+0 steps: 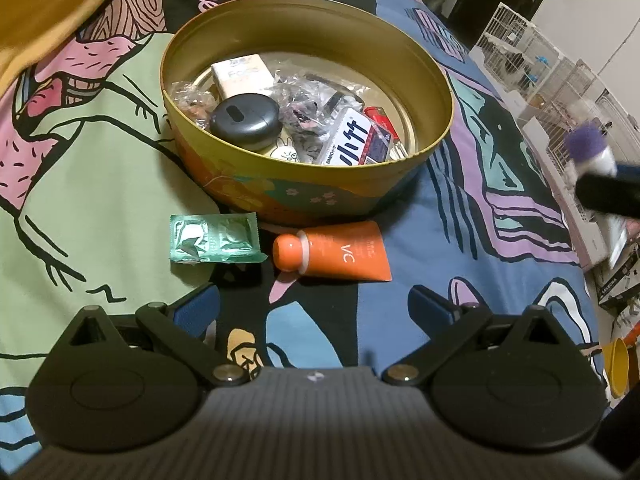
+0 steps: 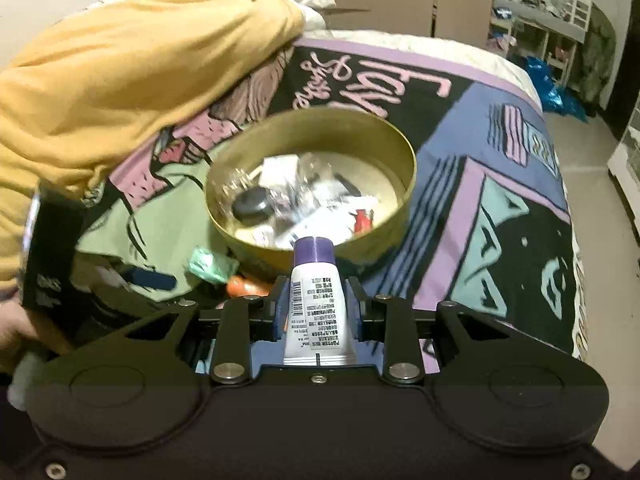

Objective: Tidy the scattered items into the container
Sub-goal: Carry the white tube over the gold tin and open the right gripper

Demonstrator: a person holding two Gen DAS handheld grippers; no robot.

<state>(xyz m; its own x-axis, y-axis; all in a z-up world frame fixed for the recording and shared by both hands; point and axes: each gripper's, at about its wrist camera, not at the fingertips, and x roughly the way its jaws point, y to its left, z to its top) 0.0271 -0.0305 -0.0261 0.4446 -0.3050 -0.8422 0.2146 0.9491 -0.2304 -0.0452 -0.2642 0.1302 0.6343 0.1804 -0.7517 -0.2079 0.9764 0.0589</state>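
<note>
A round gold tin (image 1: 308,188) stands on the patterned bedspread and holds several small items. In front of it lie an orange tube marked VC (image 1: 336,254) and a green foil packet (image 1: 214,239). My left gripper (image 1: 314,312) hovers open just short of both, nothing between its blue pads. My right gripper (image 2: 316,300) is shut on a white tube with a purple cap (image 2: 314,304), cap pointing toward the tin (image 2: 384,248), held above the bed. In the left wrist view that tube (image 1: 588,152) shows blurred at the right edge.
A yellow blanket (image 2: 120,80) is heaped at the bed's left. The bed's right edge drops to a tiled floor (image 2: 584,160). White wire cages (image 1: 532,48) and boxes stand beside the bed. The left device and a hand (image 2: 44,264) sit at the left in the right wrist view.
</note>
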